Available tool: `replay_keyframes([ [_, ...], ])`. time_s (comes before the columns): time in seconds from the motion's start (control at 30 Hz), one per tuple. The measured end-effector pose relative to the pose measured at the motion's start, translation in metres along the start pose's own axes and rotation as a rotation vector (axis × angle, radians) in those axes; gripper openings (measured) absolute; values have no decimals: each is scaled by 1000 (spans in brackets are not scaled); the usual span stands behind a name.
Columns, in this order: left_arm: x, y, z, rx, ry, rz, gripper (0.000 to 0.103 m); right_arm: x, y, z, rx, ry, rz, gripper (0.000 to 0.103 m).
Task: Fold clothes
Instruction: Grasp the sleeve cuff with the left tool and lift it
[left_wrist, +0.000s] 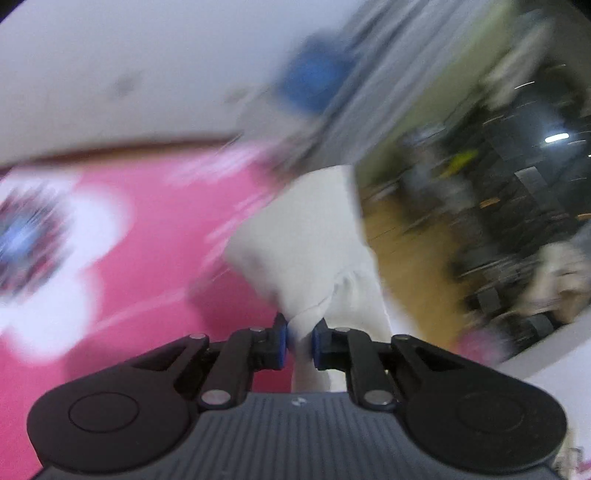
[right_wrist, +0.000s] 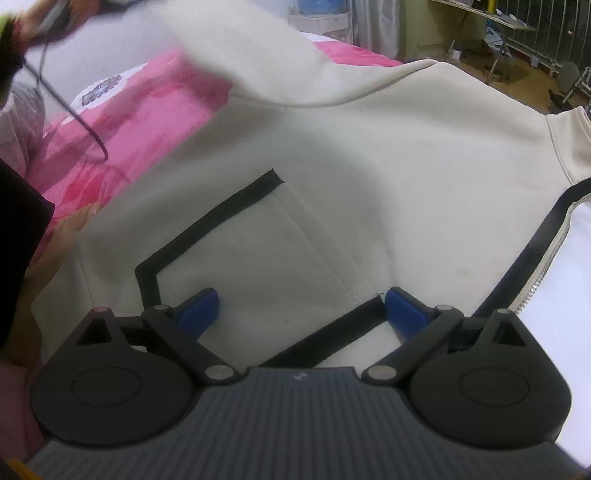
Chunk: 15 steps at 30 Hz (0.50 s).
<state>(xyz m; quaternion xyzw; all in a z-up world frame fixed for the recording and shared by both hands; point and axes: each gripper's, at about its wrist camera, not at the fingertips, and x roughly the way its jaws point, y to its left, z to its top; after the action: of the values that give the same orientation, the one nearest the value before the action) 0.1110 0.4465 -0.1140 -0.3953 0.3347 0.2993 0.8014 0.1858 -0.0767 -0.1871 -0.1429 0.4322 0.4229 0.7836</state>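
Note:
A cream jacket (right_wrist: 369, 155) with black-trimmed pockets and a zipper (right_wrist: 546, 266) lies spread on a pink bedspread (right_wrist: 122, 110). My right gripper (right_wrist: 301, 310) is open just above the jacket's front pocket (right_wrist: 258, 236), blue pads on either side of it. My left gripper (left_wrist: 299, 341) is shut on a cream sleeve (left_wrist: 314, 236) of the jacket and holds it lifted; that view is blurred by motion. In the right wrist view the sleeve (right_wrist: 240, 48) sweeps up over the jacket toward the top left.
The pink bedspread (left_wrist: 155, 229) has white flower prints. A person's bare foot (right_wrist: 74, 225) rests at the jacket's left edge. A blue and white appliance (right_wrist: 321, 14) stands past the bed. A wooden floor and dark metal racks (left_wrist: 517, 184) lie to the right.

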Motion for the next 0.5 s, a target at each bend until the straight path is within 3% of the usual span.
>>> replay_keyframes([
  [0.07,26,30,-11,-71,77,57,14,0,-1,-1,-1,-3,3,99],
  [0.13,38,38,-15,-108,84,65,13,0,-1,-1,-8,1,6,99],
  [0.3,-14,-22,20,21,-104,-160,14,1,0,2,-13,10,5,99],
  [0.37,-32,-28,23,52,-152,-176,14,1,0,2,-10,7,4,100],
  [0.43,-31,-18,11,65,-126,-107,14,1,0,1,-7,0,6,100],
  [0.5,-7,3,-7,62,-23,21,19,2,0,-1,-4,-8,7,100],
])
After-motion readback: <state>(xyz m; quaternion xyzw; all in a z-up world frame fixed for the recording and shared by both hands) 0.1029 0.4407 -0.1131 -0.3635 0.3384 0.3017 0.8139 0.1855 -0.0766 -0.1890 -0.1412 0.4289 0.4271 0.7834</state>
